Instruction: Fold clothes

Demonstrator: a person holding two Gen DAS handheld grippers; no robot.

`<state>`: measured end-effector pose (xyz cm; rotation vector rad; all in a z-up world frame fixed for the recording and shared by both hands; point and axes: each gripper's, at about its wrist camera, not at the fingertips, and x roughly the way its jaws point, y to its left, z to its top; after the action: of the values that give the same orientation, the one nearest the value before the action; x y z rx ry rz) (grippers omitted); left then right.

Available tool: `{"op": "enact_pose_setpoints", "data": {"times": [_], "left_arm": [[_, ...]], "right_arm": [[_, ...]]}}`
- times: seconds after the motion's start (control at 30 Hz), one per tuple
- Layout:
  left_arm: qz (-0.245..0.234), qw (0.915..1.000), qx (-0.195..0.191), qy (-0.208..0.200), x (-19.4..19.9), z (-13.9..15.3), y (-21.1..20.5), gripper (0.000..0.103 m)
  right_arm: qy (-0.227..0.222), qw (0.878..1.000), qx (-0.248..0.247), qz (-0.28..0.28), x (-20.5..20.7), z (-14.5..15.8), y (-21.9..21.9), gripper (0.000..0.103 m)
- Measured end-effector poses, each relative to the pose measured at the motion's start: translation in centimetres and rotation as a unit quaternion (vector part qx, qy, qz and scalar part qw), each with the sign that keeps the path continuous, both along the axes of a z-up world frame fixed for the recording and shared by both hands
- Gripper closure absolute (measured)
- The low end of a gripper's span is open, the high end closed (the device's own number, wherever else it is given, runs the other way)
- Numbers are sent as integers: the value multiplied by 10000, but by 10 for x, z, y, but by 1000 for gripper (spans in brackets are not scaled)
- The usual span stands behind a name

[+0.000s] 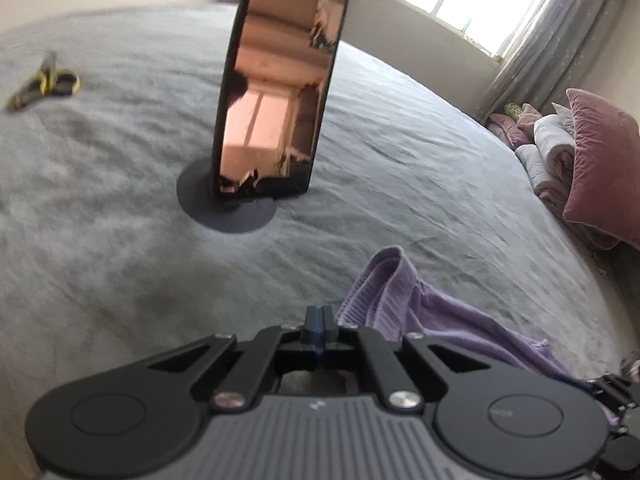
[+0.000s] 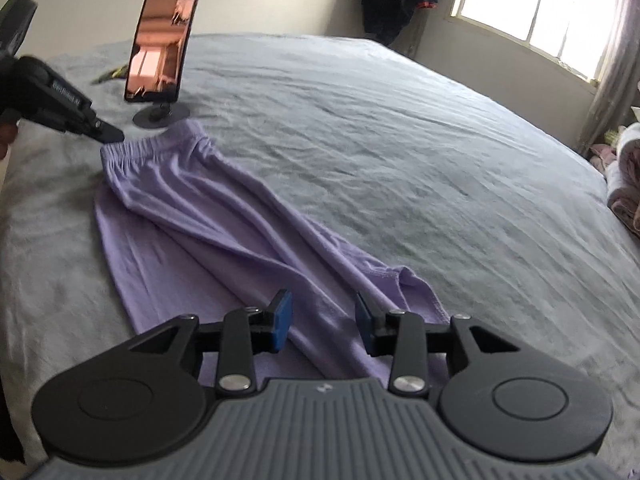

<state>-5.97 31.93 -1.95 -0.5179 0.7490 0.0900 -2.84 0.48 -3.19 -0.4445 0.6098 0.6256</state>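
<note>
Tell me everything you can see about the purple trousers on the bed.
The purple trousers are pale lilac, of soft ribbed knit by the look, with a gathered elastic waistband. They lie lengthwise on the grey bedcover, legs folded one over the other, creased. The left gripper, shut, is at the waistband edge; the right gripper stands open over the hem end. The phone stand is just beyond the waistband.

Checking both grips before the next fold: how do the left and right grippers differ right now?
The left gripper is shut, with no cloth seen between its fingers, at the waistband of the lilac trousers; the right gripper is open above the leg hems, gripping nothing. Both are black with blue pads and angle down toward the bed.
</note>
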Motion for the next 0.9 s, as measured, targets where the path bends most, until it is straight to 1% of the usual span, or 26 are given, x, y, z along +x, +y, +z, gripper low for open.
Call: {"op": "enact_pose_setpoints", "data": {"times": [0.1,0.2,0.27,0.3,0.33,0.4,0.5,0.57,0.6,0.67,0.73,0.77,0.83,0.9], "left_arm": [[23,9996,-279,26,-2,-2,9,103],[-33,9978,-658,-86,-8,1,15,102],[-200,9952,-952,-148,-10,2,16,102],[-345,9935,-1072,-137,-10,3,15,100],[-464,9925,-1126,-110,-9,3,12,99],[-604,9932,-998,-9,-7,4,4,99],[-650,9960,-602,142,-3,2,-8,99],[-673,9962,-509,207,-2,0,-12,99],[-679,9963,-480,211,-2,0,-13,99],[-673,9964,-470,197,-3,1,-13,99],[-657,9965,-475,193,-3,0,-10,99],[-648,9966,-478,193,-3,-1,-8,99],[-643,9966,-484,191,-3,-1,-7,99],[-632,9967,-490,171,-4,-1,-6,99]], "right_arm": [[-10,9999,-138,78,3,-3,2,64],[54,10000,-13,43,6,-1,-1,64],[94,9999,40,46,7,0,-1,64],[114,9999,67,48,8,0,-2,64],[133,9999,89,49,8,0,-2,64],[157,9998,108,43,9,0,-2,64],[195,9997,138,35,9,-1,-2,64],[220,9996,157,30,10,-1,-2,65],[232,9996,167,27,10,-1,-2,72],[257,9995,186,21,11,-1,-2,80],[278,9994,203,57,8,0,-3,85],[290,9993,207,89,5,0,-3,89],[277,9993,204,135,0,0,-5,90],[257,9993,212,186,-7,0,-6,96]]}}
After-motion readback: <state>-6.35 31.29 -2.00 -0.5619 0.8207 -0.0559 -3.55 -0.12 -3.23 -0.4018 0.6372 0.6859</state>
